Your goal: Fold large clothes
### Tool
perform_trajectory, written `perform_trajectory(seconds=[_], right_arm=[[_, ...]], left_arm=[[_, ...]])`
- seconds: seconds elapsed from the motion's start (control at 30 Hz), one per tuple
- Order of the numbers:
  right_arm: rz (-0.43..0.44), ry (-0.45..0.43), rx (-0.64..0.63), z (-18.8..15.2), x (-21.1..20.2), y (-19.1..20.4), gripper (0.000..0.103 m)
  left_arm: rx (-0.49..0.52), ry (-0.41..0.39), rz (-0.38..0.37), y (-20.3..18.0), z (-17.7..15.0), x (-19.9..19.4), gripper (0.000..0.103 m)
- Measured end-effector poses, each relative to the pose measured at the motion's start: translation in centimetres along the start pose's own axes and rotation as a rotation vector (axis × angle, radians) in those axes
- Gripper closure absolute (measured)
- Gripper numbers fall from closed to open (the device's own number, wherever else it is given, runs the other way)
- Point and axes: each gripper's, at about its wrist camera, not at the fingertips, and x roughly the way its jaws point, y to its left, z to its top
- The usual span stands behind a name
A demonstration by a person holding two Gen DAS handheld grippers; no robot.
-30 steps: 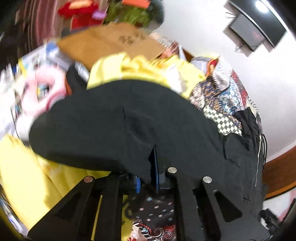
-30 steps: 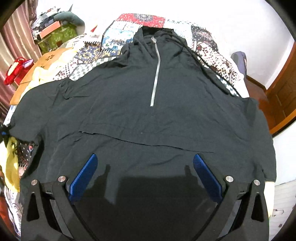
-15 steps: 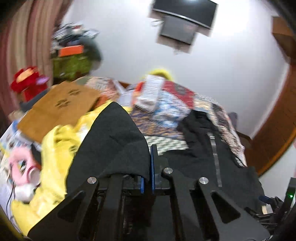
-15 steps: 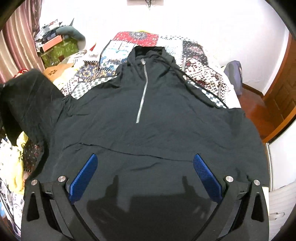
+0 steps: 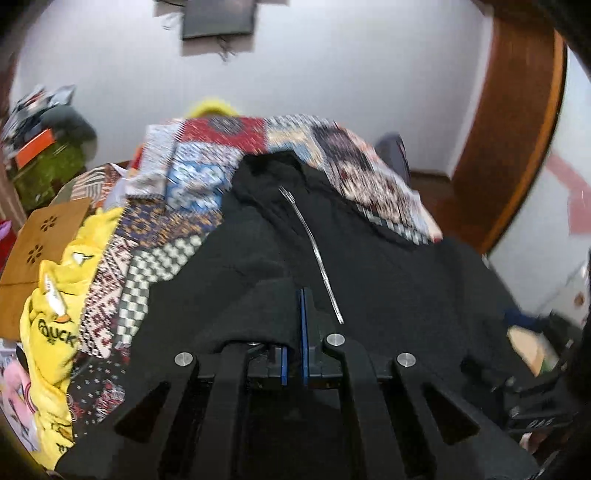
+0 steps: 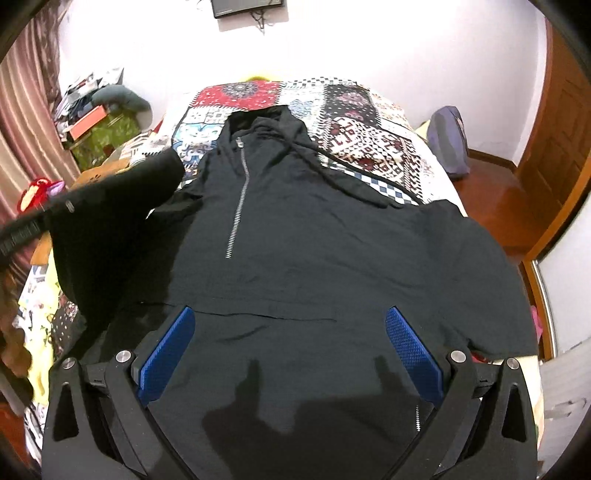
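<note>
Home bedroom: patchwork bedspread (image 6: 354, 107) ahead of tongs, wall TV (image 6: 245, 6) beyond, curtain (image 6: 22, 122) far left, wooden door (image 6: 554, 147) right, cluttered shelf (image 6: 92, 118) left.

My left view is smeared with motion blur, worst at the quilt (image 5: 207, 177). My right view is sharp and bright, the white wall (image 6: 406, 44) overexposed, my shadows falling on the black hoodie (image 6: 332, 258); both bend at the edges.

hoodie (image 6: 332, 258): black, silver zip | quilt (image 6: 354, 122): red-blue-white patchwork | gripper pads (image 6: 168, 356): blue
</note>
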Motion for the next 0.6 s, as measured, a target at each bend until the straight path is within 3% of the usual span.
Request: perform_trajectory(seconds=[0.23,0.3,0.47,0.6], right_arm=[[-0.003,0.025,0.031,-0.9,0.3,-1.7,0.0],[-0.003,0.033,0.036,-1.1,0.4,-1.8,0.0],[-0.012,0.043,0.024,-1.4,0.0,-1.9,0.0],[-0.021,0.034,0.011,-1.2,-0.7,-1.7,0.0]], left_arm=[[0.051,0.184,-0.04,-2.9,-3.3,4.5,0.099],[0.063,0.228,-0.044,-3.4,-4.2,5.3,0.094],[0.077,0.303,-0.108,-4.7,-5.8,5.7,0.053],[0.119,0.265,-0.079,-5.4,-6.0,3.5,0.047]])
